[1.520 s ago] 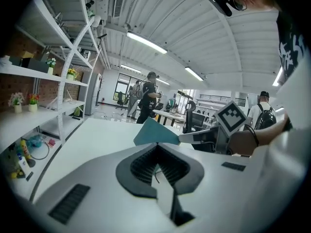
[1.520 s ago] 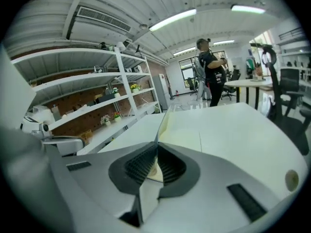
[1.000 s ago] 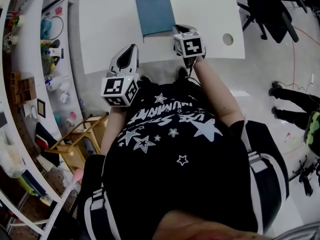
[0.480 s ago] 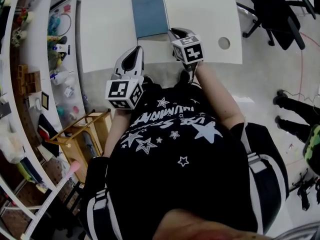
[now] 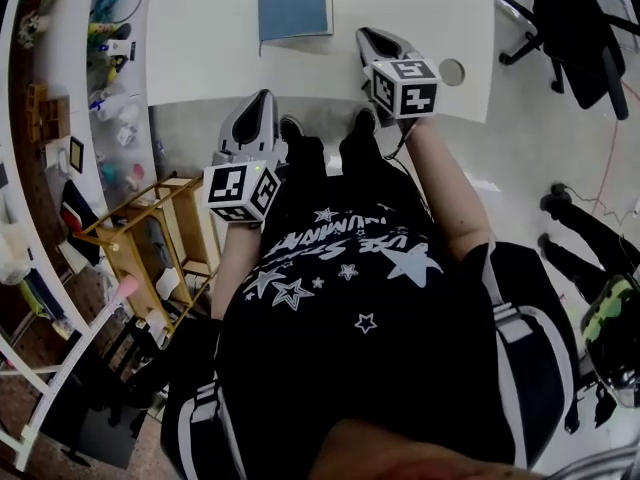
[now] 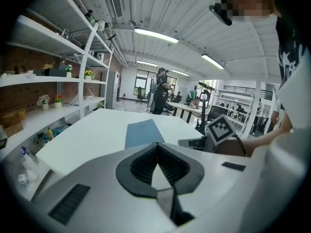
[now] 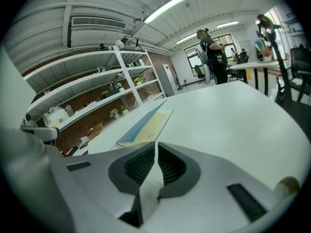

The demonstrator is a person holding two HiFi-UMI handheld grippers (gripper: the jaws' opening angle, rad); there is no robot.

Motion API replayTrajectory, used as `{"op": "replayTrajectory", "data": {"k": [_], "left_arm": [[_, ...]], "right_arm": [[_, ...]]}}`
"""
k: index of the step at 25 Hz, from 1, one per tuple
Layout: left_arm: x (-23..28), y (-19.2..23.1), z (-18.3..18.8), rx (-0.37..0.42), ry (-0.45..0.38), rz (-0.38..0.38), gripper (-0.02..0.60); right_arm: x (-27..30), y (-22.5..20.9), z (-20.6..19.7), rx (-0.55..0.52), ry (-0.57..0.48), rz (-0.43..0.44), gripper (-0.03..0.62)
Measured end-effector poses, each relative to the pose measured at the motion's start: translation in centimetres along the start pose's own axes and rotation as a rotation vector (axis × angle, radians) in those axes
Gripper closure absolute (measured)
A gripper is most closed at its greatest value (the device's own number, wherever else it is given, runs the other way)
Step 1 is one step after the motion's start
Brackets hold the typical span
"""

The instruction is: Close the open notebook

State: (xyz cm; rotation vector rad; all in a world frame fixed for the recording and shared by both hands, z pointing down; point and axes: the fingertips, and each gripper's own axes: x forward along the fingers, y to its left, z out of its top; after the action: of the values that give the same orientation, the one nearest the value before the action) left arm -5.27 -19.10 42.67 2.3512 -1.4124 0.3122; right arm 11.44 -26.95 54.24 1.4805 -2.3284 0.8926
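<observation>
Notebook: the notebook (image 5: 293, 1) lies flat on the far part of the white counter (image 5: 200, 38), blue cover up. From above we read it as closed.
Doubt: in the right gripper view a cream band shows beside the blue. We cannot tell whether that is the page block or a cover not quite down.
Left tool: the left tool (image 5: 262, 98) has its jaws together with nothing between them. Its tip sits at the counter's near edge, well apart from the notebook.
Right tool: the right tool (image 5: 368, 36) also has its jaws together and empty. It hangs over the near part of the counter, to the right of the notebook and clear of it.
Pose: both forearms reach out from the torso, and both tools point forward and somewhat down. The right tool reaches further over the counter than the left. The marker cubes face up toward the head camera.
Step in hand: we judge the closing itself done, so what is left is a check that the cover sits down.
Doing it well: if the cover lifts, we would lay the closed right tips flat on the free edge and press straight down. A sideways shove would likely slide the notebook on the smooth counter.
Doing it well, continued: the left tool can steady the spine side, and neither tool should catch a corner of the cover.
Risk: a thin cover may spring back once released.
</observation>
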Motion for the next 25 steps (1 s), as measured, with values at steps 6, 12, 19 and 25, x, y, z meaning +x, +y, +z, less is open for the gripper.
{"op": "replayTrajectory", "data": {"k": [6, 12, 19, 25], "left_arm": [[-2.2, -0.1, -1.1, -0.041, -0.027, 0.045, 0.571], [-4.4, -2.0, -1.7, -0.054, -0.085, 0.035, 0.571], [-10.6, -4.3, -4.5, -0.097, -0.144, 0.074, 0.571], [-17.2, -6.6, -6.7, -0.118, -0.217, 0.145, 0.571]], "right_arm": [[-2.1, 1.0, 1.9, -0.024, -0.079, 0.041, 0.569], [-5.4, 1.9, 0.7, -0.081, -0.103, 0.057, 0.569], [-10.1, 4.7, -2.0, -0.19, -0.087, 0.09, 0.569], [-14.6, 8.8, -5.3, -0.275, -0.076, 0.163, 0.569]]}}
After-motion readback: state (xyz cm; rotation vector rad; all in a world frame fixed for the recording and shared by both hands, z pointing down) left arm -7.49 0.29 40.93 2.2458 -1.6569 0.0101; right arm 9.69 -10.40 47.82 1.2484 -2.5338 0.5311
